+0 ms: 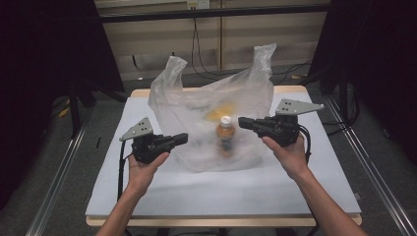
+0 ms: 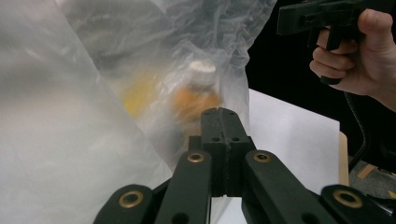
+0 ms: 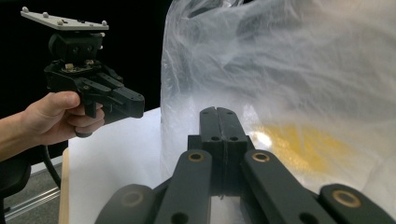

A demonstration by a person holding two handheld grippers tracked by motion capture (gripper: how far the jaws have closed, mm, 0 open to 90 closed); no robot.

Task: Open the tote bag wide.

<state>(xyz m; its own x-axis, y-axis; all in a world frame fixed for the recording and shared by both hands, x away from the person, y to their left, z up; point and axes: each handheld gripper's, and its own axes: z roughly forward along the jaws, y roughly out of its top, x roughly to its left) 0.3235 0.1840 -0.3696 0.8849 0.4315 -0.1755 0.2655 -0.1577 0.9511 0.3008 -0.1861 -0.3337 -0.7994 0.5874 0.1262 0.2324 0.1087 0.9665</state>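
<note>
Where it billows, the thin crinkled plastic bag (image 1: pixel 196 105) veils a white-capped bottle (image 1: pixel 225 136).

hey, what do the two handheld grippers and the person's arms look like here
Both grippers, left gripper and right gripper, are matte black pistol-grip tools with linked jaw arms on brass-coloured pivot pins. Each carries a grey three-cornered plate on top, studded with small screws, and trails a black cable. The forearms are bare, with no sleeves or gloves.
</note>
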